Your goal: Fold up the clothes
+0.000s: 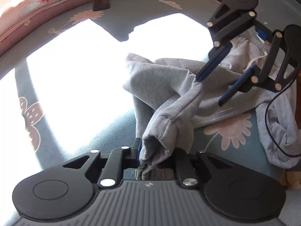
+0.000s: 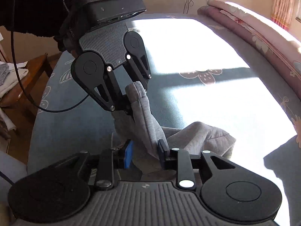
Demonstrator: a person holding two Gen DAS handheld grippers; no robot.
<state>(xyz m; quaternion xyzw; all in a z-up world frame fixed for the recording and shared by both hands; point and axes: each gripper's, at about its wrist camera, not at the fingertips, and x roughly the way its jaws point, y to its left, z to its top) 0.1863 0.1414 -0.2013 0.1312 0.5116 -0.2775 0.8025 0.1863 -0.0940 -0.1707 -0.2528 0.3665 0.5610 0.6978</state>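
A grey sweatshirt-like garment (image 1: 169, 86) lies crumpled on a blue flowered bed sheet (image 1: 250, 150). My left gripper (image 1: 150, 154) is shut on one cuffed end of the garment (image 1: 156, 146) and holds it lifted; it also shows in the right wrist view (image 2: 135, 101), pinching the grey cuff (image 2: 137, 92). My right gripper (image 1: 208, 90) hovers over the garment's middle with its jaws apart; one blue pad touches a fold. In the right wrist view it (image 2: 144, 154) straddles a strip of grey cloth (image 2: 150, 131) with gaps beside it.
Bright sunlight washes out much of the bed (image 1: 84, 75). A pink flowered quilt (image 1: 37, 5) lies rolled along the far edge. A wooden bedside stand (image 2: 28, 79) with folded cloth stands beside the bed. A black cable (image 1: 270, 124) hangs over the garment.
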